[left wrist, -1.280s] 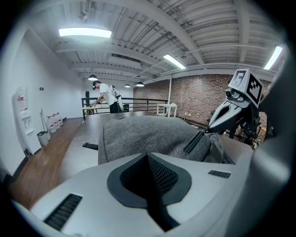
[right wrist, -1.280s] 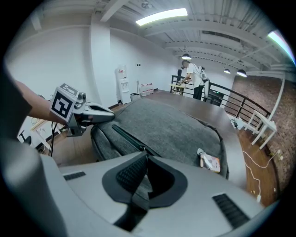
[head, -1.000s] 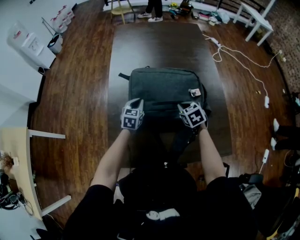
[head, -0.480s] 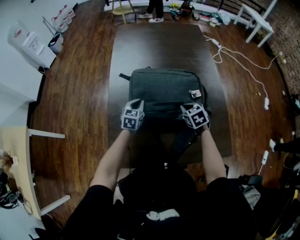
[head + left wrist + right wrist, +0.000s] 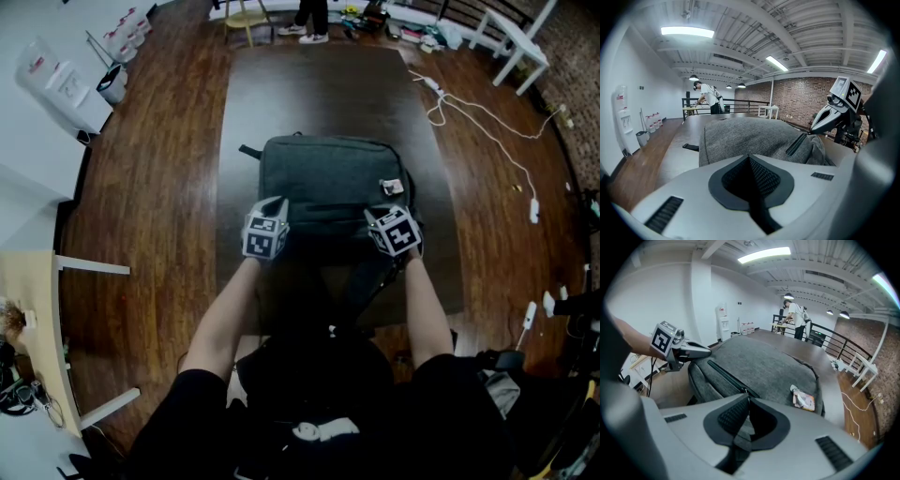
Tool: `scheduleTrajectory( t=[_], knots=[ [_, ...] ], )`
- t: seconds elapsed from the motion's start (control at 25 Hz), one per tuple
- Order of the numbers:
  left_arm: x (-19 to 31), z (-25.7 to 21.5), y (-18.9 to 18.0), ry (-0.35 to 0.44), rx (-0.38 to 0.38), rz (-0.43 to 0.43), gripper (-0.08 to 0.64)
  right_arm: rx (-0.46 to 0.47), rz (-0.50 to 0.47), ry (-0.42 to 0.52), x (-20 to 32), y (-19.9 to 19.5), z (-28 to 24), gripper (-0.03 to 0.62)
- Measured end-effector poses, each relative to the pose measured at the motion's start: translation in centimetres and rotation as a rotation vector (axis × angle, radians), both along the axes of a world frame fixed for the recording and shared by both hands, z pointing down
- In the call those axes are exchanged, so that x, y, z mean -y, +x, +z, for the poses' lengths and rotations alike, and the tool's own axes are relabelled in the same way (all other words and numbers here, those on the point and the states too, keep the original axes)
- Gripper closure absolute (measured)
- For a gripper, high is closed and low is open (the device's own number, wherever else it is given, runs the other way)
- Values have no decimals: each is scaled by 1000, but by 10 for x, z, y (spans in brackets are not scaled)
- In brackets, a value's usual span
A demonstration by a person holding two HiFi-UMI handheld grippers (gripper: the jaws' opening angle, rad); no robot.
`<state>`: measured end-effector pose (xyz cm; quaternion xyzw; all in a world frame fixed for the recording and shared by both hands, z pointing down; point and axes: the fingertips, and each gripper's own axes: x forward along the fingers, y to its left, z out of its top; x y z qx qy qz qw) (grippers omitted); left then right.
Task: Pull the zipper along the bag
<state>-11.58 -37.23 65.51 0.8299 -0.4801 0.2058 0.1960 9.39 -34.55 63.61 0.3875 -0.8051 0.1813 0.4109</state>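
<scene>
A dark grey bag [image 5: 328, 178] lies flat on the dark table [image 5: 319, 84], with a small tag [image 5: 391, 187] near its right side. My left gripper [image 5: 277, 201] rests at the bag's near left edge. In the left gripper view its jaws [image 5: 750, 158] are shut, with the grey fabric [image 5: 750, 133] at their tips. My right gripper [image 5: 386, 214] is at the near right edge. In the right gripper view the dark zipper [image 5: 724, 375] runs from the left gripper [image 5: 705, 351] straight to my right gripper [image 5: 747, 397], which is shut on the zipper pull.
A black strap end [image 5: 248, 152] sticks out at the bag's far left corner. A white cable [image 5: 478, 112] trails over the wood floor to the right. A person [image 5: 307, 19] stands beyond the table's far end, and a white bench [image 5: 511, 37] stands at the back right.
The right gripper has crept slightly to the right along the bag's near edge. The left gripper and the bag have stayed where they were.
</scene>
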Motion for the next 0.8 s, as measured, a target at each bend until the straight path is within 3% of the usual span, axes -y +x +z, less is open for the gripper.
scheduleTrajectory(
  t=[0.8],
  knots=[
    [-1,1,0,1,16,-2,557,14,-12,-70,2,12,3,569]
  ],
)
